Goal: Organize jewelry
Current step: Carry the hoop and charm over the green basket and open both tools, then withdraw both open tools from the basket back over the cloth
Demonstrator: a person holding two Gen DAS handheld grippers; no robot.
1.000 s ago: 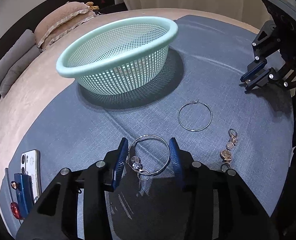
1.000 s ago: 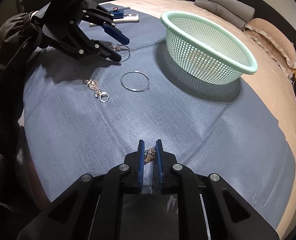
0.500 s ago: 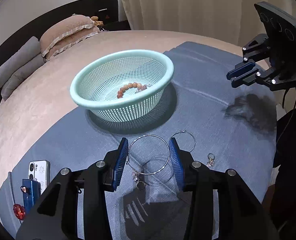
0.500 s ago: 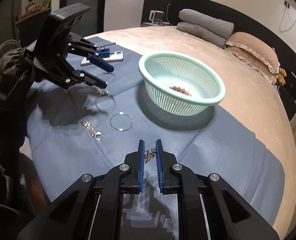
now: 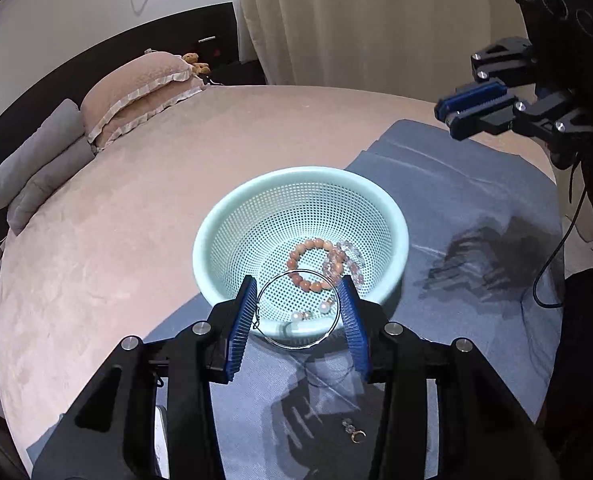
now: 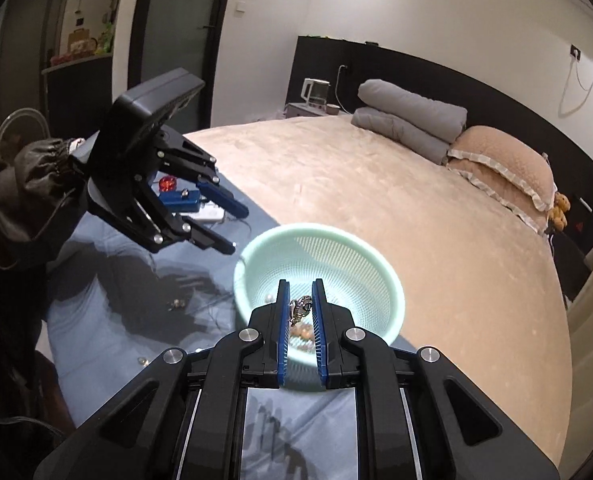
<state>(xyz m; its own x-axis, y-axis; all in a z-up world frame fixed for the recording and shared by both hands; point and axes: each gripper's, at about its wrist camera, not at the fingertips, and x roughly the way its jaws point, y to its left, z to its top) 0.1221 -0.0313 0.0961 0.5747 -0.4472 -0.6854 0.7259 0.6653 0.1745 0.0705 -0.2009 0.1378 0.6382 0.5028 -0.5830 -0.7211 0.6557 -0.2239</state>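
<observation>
1. We find the left gripper (image 5: 299,309) above the near rim of the mint basket (image 5: 216,236), its jaws partly apart and pressing on either side of a thin hoop earring (image 5: 272,284) (the wire ring spans the whole gap between the blue pads).
2. The right gripper (image 6: 301,307) has its jaws nearly closed, pinching a small sparkly ornament (image 6: 299,307); it too sits above the basket's near edge (image 6: 252,248).
3. Inside the basket we note a bracelet of peach beads (image 5: 296,258), a clear bead bracelet (image 5: 350,254) overlapping it, and two pearl pieces (image 5: 296,316) near the front wall.
4. The basket rests on a blue cloth (image 5: 456,216) spread over a beige bed (image 5: 116,200).
5. Left on the cloth: a small clasp piece (image 5: 354,432), close under the left gripper and well outside the basket. In the right wrist view, small pieces (image 6: 176,303) lie in the shadow to the left of the basket; we cannot tell what they are.
6. Around: pink frilled pillow (image 5: 136,92), grey pillows (image 5: 36,160), a small teddy (image 5: 194,62) by the headboard, a curtain (image 5: 356,20) behind.
7. In the right wrist view, a phone (image 6: 210,214) and a blue object (image 6: 178,198) lie beyond the left gripper's fingers, partly hidden by them. A dark sleeve (image 6: 24,196) carries that gripper.
8. Nothing stands between either gripper and the basket's open top.
</observation>
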